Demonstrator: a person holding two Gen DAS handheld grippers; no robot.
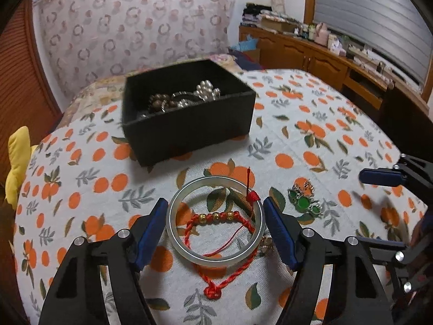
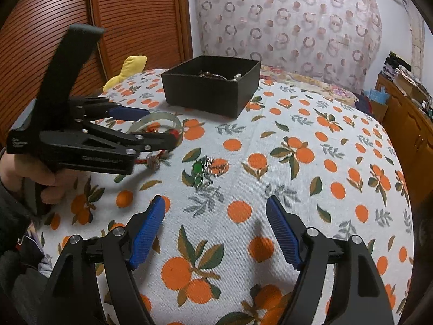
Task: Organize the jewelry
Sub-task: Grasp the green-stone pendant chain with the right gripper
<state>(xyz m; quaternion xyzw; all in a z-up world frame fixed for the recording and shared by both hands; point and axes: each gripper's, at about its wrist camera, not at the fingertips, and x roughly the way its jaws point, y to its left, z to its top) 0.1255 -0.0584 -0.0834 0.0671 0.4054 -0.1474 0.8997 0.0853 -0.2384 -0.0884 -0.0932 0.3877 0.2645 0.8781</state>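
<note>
Left gripper (image 1: pixel 215 216) is spread wide with the bangle (image 1: pixel 215 220) sitting right between the pads, not pinched yet as far as I can tell. I'd close slow and even on the outer rim so it doesn't squirt out, and watch the red cord bracelet (image 1: pixel 220 226), since it lies through the ring and could drag along. Lift straight up, then go over the box (image 1: pixel 189 124) wall, not into it.

Right gripper (image 2: pixel 215 230) is wide open too, holding nothing, over bare cloth (image 2: pixel 297 189).

Count, near to far: one bangle, one red bracelet, one green-stone piece (image 1: pixel 303 201) just to the right (two green stones showing), one box with a bead strand, pearls and something silvery inside, hard to count those.
</note>
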